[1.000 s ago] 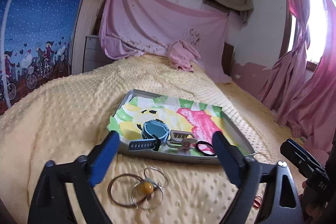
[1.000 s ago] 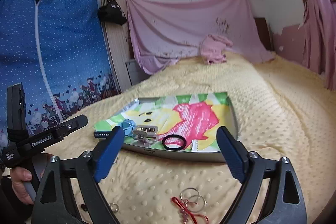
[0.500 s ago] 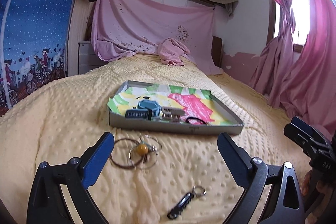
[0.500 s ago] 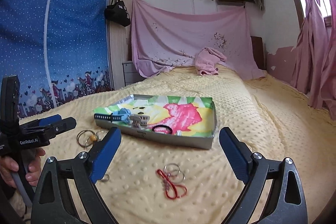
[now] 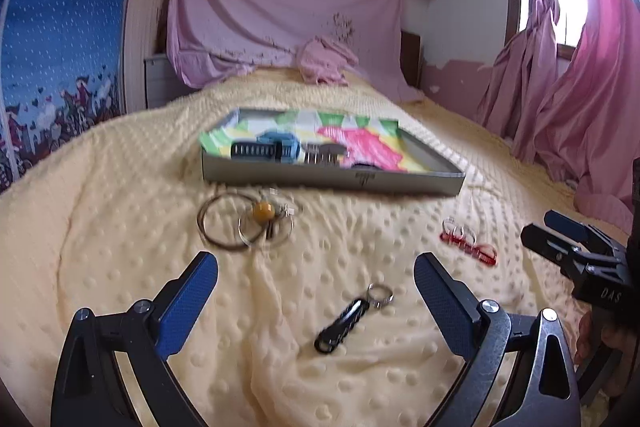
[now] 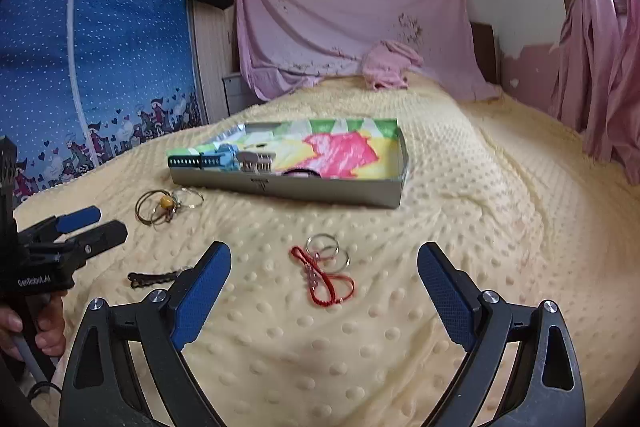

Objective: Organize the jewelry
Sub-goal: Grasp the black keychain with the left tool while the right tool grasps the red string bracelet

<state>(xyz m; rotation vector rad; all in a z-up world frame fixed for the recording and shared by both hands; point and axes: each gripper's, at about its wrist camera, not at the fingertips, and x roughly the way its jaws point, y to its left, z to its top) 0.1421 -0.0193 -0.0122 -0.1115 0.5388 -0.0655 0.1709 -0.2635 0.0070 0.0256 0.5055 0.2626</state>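
A grey tray (image 5: 440,183) (image 6: 392,193) with a colourful liner lies on the yellow bedspread and holds a blue watch (image 5: 280,147) (image 6: 218,157), a silver clip (image 5: 322,153) (image 6: 256,161) and a black hair tie (image 6: 300,172). In front of it lie metal rings with an amber bead (image 5: 262,213) (image 6: 166,203), a black keychain (image 5: 344,319) (image 6: 150,278) and a red cord with rings (image 5: 468,243) (image 6: 324,273). My left gripper (image 5: 316,287) (image 6: 86,225) is open and empty above the keychain. My right gripper (image 6: 324,279) (image 5: 560,231) is open and empty above the red cord.
The yellow dotted bedspread (image 5: 100,227) covers the whole bed. A pink sheet (image 5: 280,19) hangs at the headboard, with a pink bundle (image 5: 324,63) below it. Pink curtains (image 5: 580,87) hang on the right, a blue wardrobe cover (image 6: 100,47) on the left.
Both grippers have pulled back from the tray and risen. The keychain and the red cord have come into fuller view. Both stay open and empty.
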